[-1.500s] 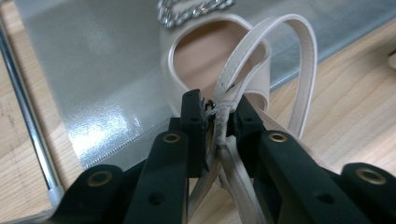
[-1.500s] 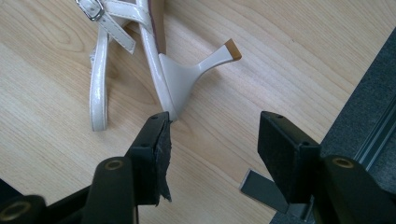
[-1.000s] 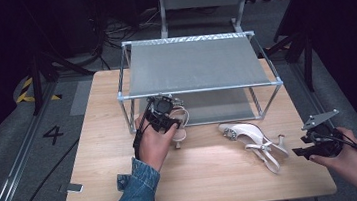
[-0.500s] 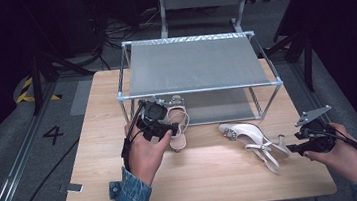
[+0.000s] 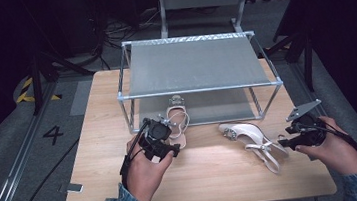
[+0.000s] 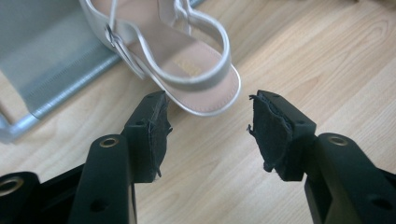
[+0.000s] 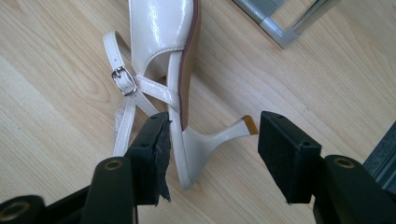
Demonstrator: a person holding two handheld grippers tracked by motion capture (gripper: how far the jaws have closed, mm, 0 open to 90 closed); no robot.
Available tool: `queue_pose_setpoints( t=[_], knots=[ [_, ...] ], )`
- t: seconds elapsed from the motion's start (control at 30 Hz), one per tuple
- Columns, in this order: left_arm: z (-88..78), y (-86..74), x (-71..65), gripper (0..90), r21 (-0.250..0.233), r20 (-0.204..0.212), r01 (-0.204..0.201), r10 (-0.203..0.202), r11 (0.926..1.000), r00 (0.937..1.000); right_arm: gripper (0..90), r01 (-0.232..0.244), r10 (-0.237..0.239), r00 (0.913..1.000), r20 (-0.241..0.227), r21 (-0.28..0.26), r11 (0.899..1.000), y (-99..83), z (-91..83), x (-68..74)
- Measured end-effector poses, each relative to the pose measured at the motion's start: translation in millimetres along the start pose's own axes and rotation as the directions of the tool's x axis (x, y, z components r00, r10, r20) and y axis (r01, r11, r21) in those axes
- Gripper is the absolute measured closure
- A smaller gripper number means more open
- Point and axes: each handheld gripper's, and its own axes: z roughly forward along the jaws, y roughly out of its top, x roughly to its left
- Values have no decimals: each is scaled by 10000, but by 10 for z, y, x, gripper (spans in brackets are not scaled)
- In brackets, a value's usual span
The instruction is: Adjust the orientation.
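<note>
Between right gripper pads: white shoe heel, ungripped.

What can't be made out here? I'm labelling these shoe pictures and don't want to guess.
- Silver sandal: toe end cut off by the top edge of the left gripper view; in the high view the left gripper covers its heel.
- White slingback shoe: toe cut off by the top edge of the right gripper view.
- Small dark object near the table edge, high view: too small to identify.
</note>
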Motion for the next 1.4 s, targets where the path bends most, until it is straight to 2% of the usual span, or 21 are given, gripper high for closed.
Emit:
queue_pose_setpoints(
  t=[0.23,0.27,0.37,0.4,0.43,0.53,0.57,0.67,0.73,1.0,1.17,1.4],
  knots=[
    [145,-76,-50,430,-29,105,130,-130,9999,9999,450,121,-122,9999,-65,-40,9999,55,15,7],
    [218,-96,-64,430,-53,115,167,-166,9998,9998,450,117,-117,9999,-81,-95,9999,65,13,11],
    [307,-114,-73,431,85,43,182,-183,9998,9998,450,147,-147,9999,-75,-90,9999,70,11,12],
    [350,-123,-76,425,39,-159,189,-188,9998,9997,450,150,-151,9999,-84,-95,9998,72,9,15],
    [350,-123,-76,426,39,-159,189,-188,9998,9997,450,150,-151,9999,-84,-95,9998,72,9,15],
    [393,-126,-66,424,-104,-394,122,-126,9999,9991,450,152,-153,9999,-81,-93,9998,67,10,16],
    [413,-131,-67,426,-19,-415,153,-154,9999,9990,450,176,-176,9998,-60,-67,9998,64,12,16],
    [483,-152,-40,432,230,-266,273,-267,9994,9993,450,161,-161,9999,-62,-61,9999,54,8,18],
    [525,-157,-31,429,166,-173,420,-417,9990,9990,450,117,-118,9999,-60,-100,9999,47,-4,14],
    [729,-151,6,419,444,-408,455,-437,9980,9982,450,154,-154,9999,-24,-39,9999,33,7,14],
    [846,-146,63,428,353,-322,677,-666,9971,9973,451,124,-124,9999,-25,9,9999,19,8,23],
    [884,-119,95,457,216,-555,856,-843,9961,9949,450,87,-87,10000,-12,14,10000,-5,-8,15]
  ],
)
